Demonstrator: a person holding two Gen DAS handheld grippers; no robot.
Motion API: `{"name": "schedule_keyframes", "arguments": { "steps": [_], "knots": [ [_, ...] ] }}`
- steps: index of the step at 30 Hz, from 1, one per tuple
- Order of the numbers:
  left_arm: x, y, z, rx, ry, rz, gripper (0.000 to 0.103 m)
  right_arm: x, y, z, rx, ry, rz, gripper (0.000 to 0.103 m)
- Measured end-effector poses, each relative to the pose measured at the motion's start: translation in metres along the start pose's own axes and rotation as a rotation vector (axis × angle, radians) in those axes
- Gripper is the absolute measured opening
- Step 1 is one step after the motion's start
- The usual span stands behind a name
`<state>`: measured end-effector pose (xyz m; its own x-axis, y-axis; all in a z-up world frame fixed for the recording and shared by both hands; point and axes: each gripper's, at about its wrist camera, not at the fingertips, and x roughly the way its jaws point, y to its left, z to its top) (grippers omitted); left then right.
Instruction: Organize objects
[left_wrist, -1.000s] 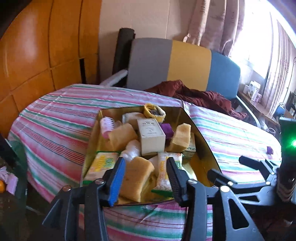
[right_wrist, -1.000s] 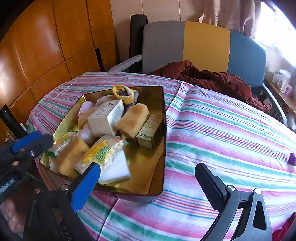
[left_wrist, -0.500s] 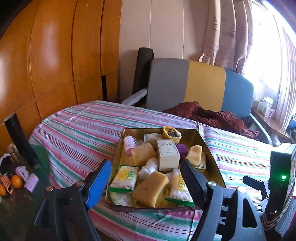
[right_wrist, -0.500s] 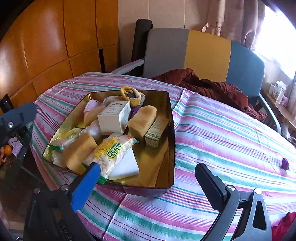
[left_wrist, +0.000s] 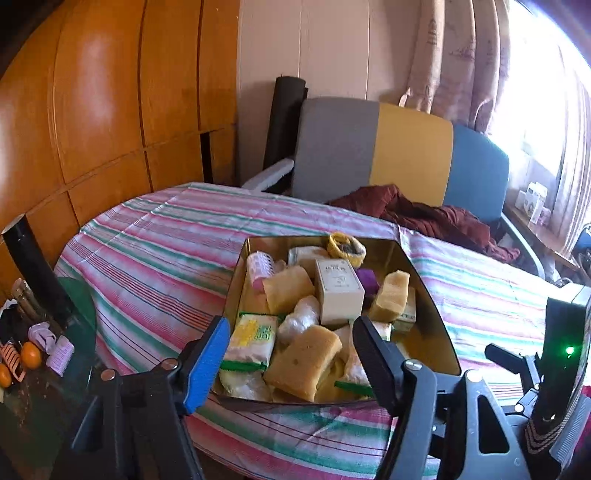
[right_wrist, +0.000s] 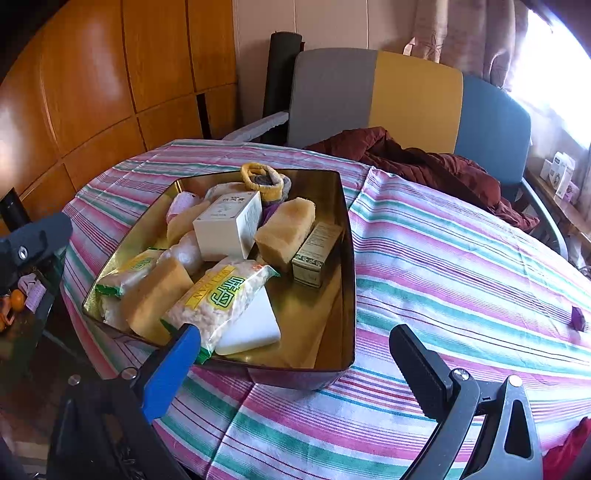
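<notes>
A gold tin (left_wrist: 424, 280) on the striped tablecloth holds a white box (left_wrist: 338, 291), yellow sponges (left_wrist: 303, 360), snack packets (left_wrist: 251, 343), a pink roller (left_wrist: 258, 267) and a yellow scrunchie (left_wrist: 345, 249). My left gripper (left_wrist: 291, 328) hovers at the tin's near edge. Its jaws are closing but stand apart, with nothing pressed between them. In the right wrist view the tin (right_wrist: 343, 258) lies ahead and to the left, with a white soap bar (right_wrist: 251, 325) and a small green box (right_wrist: 316, 251) inside. My right gripper (right_wrist: 293, 334) is wide open and holds nothing.
A grey, yellow and blue chair (left_wrist: 376, 147) with a maroon cloth (left_wrist: 424, 218) stands behind the table. A low glass side table (left_wrist: 77, 314) at the left carries oranges and small items beside a black cylinder (left_wrist: 33, 266). A small purple thing (right_wrist: 577, 318) lies on the cloth at the right.
My left gripper drew back from the tin and its jaws spread from around the front sponge, then narrowed a little. The sponge lies in the tin. The right gripper stayed open and barely moved.
</notes>
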<state>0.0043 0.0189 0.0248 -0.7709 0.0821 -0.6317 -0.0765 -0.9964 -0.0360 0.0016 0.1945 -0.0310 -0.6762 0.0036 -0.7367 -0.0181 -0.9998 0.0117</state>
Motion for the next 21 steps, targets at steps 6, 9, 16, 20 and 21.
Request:
{"name": "schedule_keyframes", "arguments": {
  "steps": [6,9,16,20,21],
  "knots": [
    [0.009,-0.006,-0.004,0.033,0.029,-0.017,0.07,0.004,-0.004,-0.001,0.005,0.006,-0.005,0.103],
    [0.009,-0.004,-0.006,0.019,0.027,-0.03,0.07,0.004,-0.004,0.0,0.006,0.003,-0.008,0.103],
    [0.012,0.002,-0.004,0.007,0.017,-0.016,0.07,0.005,-0.002,0.001,-0.008,-0.001,-0.015,0.103],
    [0.014,0.003,-0.004,0.01,0.022,-0.022,0.069,0.005,-0.001,0.002,-0.01,-0.004,-0.02,0.103],
    [0.015,0.003,-0.003,0.013,0.023,-0.017,0.069,0.006,-0.002,0.002,-0.009,-0.007,-0.023,0.103]
  ]
}}
